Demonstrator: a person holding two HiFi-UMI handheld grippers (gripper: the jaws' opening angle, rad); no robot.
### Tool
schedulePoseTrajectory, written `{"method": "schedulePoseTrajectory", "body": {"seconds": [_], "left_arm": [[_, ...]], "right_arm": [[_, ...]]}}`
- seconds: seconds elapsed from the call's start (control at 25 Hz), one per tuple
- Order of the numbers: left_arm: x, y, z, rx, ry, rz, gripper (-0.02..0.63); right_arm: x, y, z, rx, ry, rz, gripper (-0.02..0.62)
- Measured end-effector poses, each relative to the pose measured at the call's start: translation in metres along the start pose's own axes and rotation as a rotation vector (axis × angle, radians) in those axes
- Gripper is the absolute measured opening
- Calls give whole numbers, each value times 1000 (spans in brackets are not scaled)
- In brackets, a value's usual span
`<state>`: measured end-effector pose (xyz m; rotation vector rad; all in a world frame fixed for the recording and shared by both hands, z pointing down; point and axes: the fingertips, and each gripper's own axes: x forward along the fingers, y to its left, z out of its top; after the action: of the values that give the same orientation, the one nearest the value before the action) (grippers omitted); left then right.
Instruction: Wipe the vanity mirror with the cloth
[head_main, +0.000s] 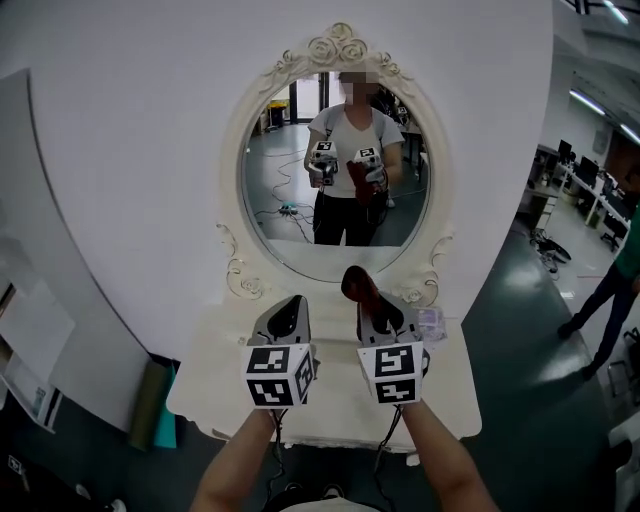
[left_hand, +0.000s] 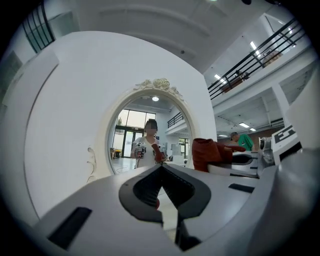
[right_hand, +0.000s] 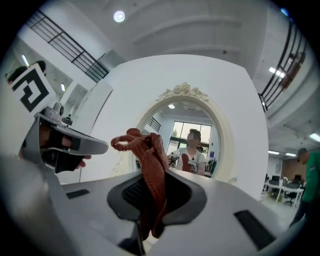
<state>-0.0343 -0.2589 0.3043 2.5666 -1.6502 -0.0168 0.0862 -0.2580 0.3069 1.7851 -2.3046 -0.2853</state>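
**Two grippers, one cloth, before vanity mirror**

Left gripper (head_main: 289, 312): jaws are pressing together, gripping nothing. Right gripper (head_main: 377, 312), just beside it: jaws are clamping a rust-brown cloth (head_main: 358, 285), which is sticking up bunched above them. Both are hovering over the white vanity table (head_main: 215, 390). Beyond, the oval vanity mirror (head_main: 290, 230) is reflecting the person and both grippers.

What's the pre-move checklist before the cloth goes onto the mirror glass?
1. Cloth clamped in right tool: ok, jaws shut on it.
2. Cloth sticks out past the jaw tips for wiping: ok.
3. Left tool empty, jaws together: ok.
4. Cloth on vanity mirror glass: not ok, not yet touching.
5. Way to the glass free: ok, nothing in between.
6. Where the glass is dirty: cannot tell.
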Motion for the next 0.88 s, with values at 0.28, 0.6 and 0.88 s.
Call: {"method": "schedulePoseTrajectory", "body": {"seconds": [0.28,0.6,0.88], "left_arm": [[-39,9,-69,-12,89,20,6],[-62,19,-93,-82,125,-26,6],[-71,13,-101,-110,142,-72,6]], "right_arm": [[-35,40,-87,249,132,4,58],[-62,68,-93,351,143,-65,58],[-77,83,-91,382,138,-90,58]]}}
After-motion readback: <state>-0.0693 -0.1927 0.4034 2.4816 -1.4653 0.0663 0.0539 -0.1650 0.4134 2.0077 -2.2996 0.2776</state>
